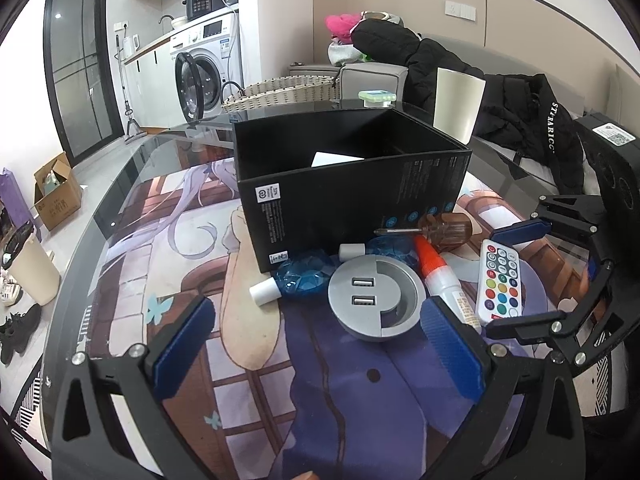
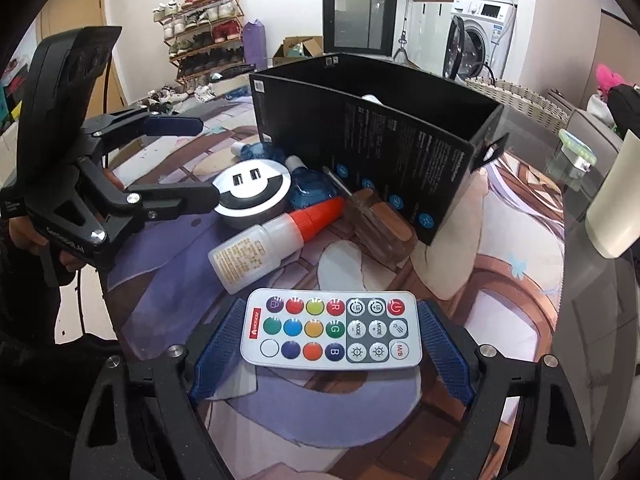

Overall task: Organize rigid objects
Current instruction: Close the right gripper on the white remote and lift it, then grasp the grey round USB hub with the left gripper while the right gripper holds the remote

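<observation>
Right gripper [image 2: 332, 354] jaws apart straddling the remote [image 2: 332, 330], pads beside its short ends but not visibly pressing, so closing off-center risks it tipping or skidding into the glue bottle [image 2: 256, 250] ahead; left gripper [image 1: 316, 344] jaws apart, empty, behind the USB hub [image 1: 376, 300].

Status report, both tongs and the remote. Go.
Right tongs astride remote, pads not yet pressing. Left tongs open, empty, near USB hub. Glue bottle beside remote, apart.

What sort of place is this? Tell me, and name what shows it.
Most likely a small apartment living area: a washing machine under a kitchen counter, a shoe rack by the wall, and coats heaped on a sofa.
</observation>
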